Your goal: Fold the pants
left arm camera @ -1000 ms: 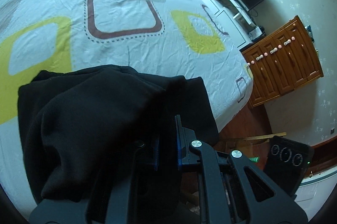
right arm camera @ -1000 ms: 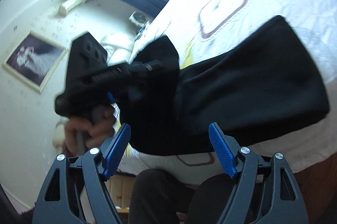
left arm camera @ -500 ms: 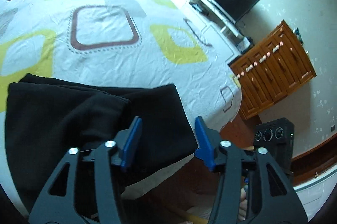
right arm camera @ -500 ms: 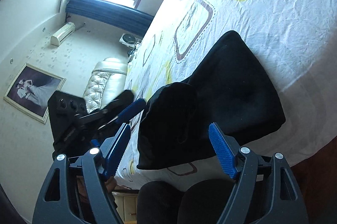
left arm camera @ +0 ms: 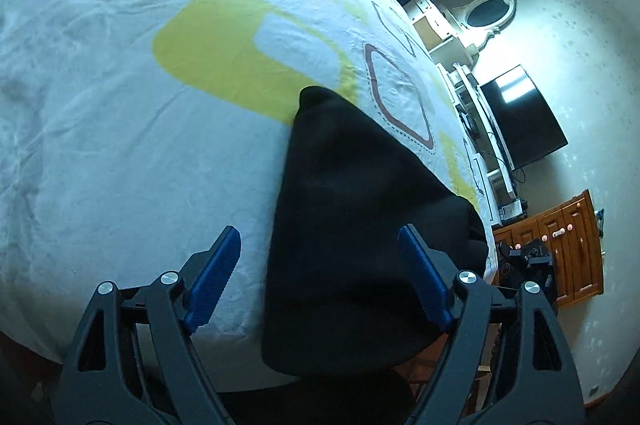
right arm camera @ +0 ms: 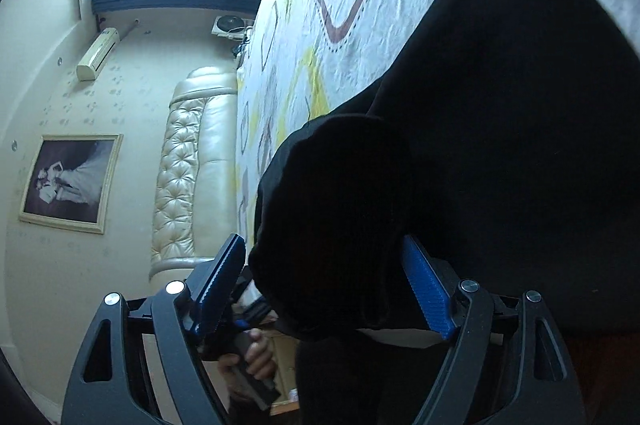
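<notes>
Item, nearest: left gripper (left arm camera: 320,283), blue ribbed fingers (left arm camera: 212,281) spread and opening wider, nothing pressed between the pads; the near end of the cloth lies ahead in the gap, untouched. Item: right gripper (right arm camera: 324,285), fingers (right arm camera: 426,289) likewise parted and opening a little, with a rounded hump of black cloth bulging into the gap; contact with the right pad cannot be told, and no clamping shows. A hand (right arm camera: 256,349) on the other tool's grip shows below, at the bed's edge. Item, middle: black pants (left arm camera: 360,225), folded into a thick tapering bundle, lying on the bed (left arm camera: 120,129) at its near edge, a little of the near end over the brink. The top layer sits humped, not flat (right arm camera: 340,209). Item, far: patterned sheet with yellow and brown squares; beyond it a television (left arm camera: 524,117), wooden cabinet (left arm camera: 568,241), padded headboard (right arm camera: 188,165) and framed picture (right arm camera: 68,181). Step judged in hand: a fold laid and let go. Next move, by judgement: either flatten the hump or take the near end with both grippers and bring it across once more, gripping all layers together so none slips off the bed's edge.
</notes>
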### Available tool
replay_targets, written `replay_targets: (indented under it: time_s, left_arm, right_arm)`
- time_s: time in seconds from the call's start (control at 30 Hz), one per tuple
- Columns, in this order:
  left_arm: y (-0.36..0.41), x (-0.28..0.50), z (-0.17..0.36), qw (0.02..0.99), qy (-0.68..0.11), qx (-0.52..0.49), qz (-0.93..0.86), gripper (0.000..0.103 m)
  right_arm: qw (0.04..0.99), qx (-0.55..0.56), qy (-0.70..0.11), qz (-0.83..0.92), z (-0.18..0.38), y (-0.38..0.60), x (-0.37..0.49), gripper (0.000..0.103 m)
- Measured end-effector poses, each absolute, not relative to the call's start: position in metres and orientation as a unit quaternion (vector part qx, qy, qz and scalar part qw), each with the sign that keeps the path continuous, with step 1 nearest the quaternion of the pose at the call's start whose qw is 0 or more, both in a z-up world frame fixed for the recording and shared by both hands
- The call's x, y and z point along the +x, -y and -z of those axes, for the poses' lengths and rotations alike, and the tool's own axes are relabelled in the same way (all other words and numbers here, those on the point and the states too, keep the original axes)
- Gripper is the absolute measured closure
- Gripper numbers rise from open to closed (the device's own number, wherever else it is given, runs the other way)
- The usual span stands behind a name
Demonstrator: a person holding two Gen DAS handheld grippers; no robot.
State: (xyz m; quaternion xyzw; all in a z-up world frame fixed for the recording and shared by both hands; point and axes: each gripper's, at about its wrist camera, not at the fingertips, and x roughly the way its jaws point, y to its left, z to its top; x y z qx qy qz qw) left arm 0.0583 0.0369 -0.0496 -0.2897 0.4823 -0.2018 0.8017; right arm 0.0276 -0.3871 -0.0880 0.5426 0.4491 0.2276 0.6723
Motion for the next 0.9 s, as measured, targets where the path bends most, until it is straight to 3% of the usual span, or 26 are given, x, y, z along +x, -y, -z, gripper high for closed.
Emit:
replay_targets:
  time_s: [0.2,0.43,0.5,0.53,0.57,0.67,0.8,0.83,0.87,0.9]
  left_arm:
    - [-0.021,0.050,0.075,0.784,-0.503,-0.290,0.218,0.023]
    - [-0.015,0.051,0.083,0.776,-0.505,-0.303,0.226,0.021]
    - [-0.016,0.052,0.082,0.774,-0.507,-0.304,0.227,0.021]
    - [-0.017,0.052,0.080,0.775,-0.507,-0.303,0.226,0.021]
    - [-0.018,0.053,0.079,0.776,-0.506,-0.303,0.223,0.021]
    - [-0.029,0.054,0.074,0.790,-0.490,-0.308,0.202,0.021]
    - [-0.044,0.057,0.084,0.779,-0.494,-0.335,0.191,0.021]
    - [-0.045,0.056,0.085,0.777,-0.492,-0.342,0.192,0.021]
    - [-0.044,0.056,0.085,0.777,-0.492,-0.342,0.192,0.021]
    - [-0.043,0.056,0.084,0.780,-0.492,-0.337,0.191,0.021]
  right_arm:
    - [0.692,0.502,-0.454,-0.250,0.067,0.366,0.031,0.020]
    - [0.755,0.366,-0.516,-0.172,0.058,0.340,0.036,0.020]
    - [0.759,0.353,-0.519,-0.174,0.063,0.335,0.038,0.044]
    - [0.757,0.342,-0.528,-0.176,0.067,0.335,0.038,0.062]
    - [0.756,0.341,-0.531,-0.175,0.070,0.336,0.038,0.071]
    - [0.735,0.388,-0.523,-0.187,0.082,0.354,0.041,0.079]
    - [0.716,0.424,-0.513,-0.212,0.093,0.364,0.037,0.075]
    - [0.708,0.433,-0.512,-0.221,0.095,0.364,0.038,0.062]
    - [0.701,0.449,-0.502,-0.237,0.096,0.363,0.040,0.040]
    - [0.694,0.464,-0.489,-0.254,0.095,0.361,0.042,0.031]
